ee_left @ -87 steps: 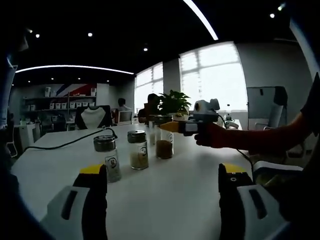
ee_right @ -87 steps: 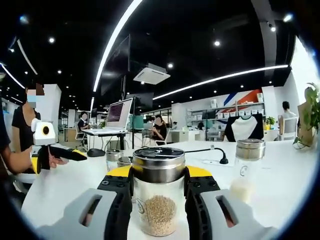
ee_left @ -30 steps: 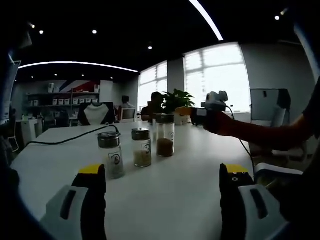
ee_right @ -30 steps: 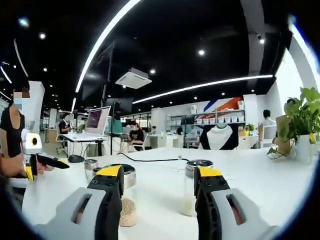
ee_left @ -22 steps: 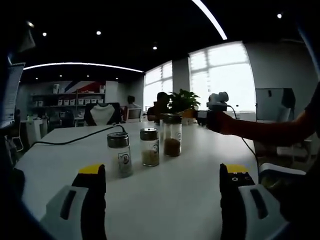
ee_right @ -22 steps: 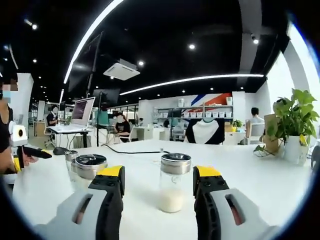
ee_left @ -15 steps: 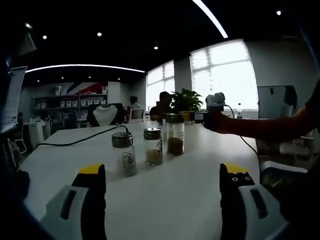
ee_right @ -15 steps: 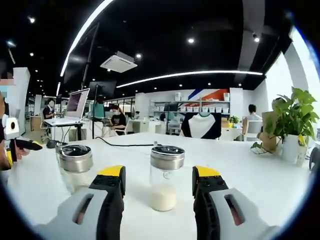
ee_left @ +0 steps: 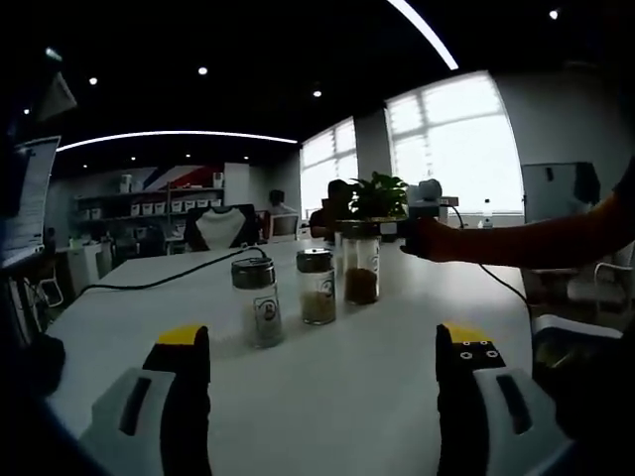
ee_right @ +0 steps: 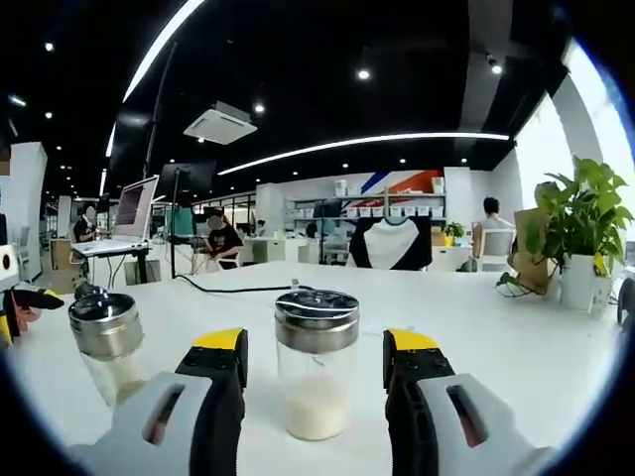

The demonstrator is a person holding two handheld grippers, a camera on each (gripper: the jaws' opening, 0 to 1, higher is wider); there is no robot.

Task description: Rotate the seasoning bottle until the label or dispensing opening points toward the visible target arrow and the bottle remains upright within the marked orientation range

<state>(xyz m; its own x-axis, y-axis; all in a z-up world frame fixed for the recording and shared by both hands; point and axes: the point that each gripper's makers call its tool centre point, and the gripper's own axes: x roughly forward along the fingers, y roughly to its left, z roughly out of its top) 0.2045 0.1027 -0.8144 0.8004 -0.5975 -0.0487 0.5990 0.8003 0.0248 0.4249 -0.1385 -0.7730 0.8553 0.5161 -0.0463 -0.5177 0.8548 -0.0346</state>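
In the right gripper view a glass seasoning bottle (ee_right: pixel 317 372) with a steel lid and white powder stands upright on the white table (ee_right: pixel 516 347). My right gripper (ee_right: pixel 316 349) is open, one jaw on either side of the bottle, with a gap on both sides. A second steel-lidded bottle (ee_right: pixel 106 342) stands to its left. In the left gripper view three upright bottles form a row: a pale one (ee_left: pixel 256 302), a tan one (ee_left: pixel 317 288) and a taller brown one (ee_left: pixel 360 270). My left gripper (ee_left: pixel 322 349) is open, well short of them. A hand holds the right gripper (ee_left: pixel 425 210) just past the brown bottle.
A black cable (ee_left: pixel 159 281) runs across the table behind the bottles. A potted plant (ee_right: pixel 580 238) stands at the table's far right. The left gripper (ee_right: pixel 15 297) shows at the far left edge. Desks, a laptop on a stand (ee_right: pixel 134 213) and seated people lie beyond.
My right gripper, shut on a grain-filled bottle 2.9 s ago, has let it go and moved. The white-powder bottle has come between its open jaws, closer than before. The left gripper view has drifted slightly.
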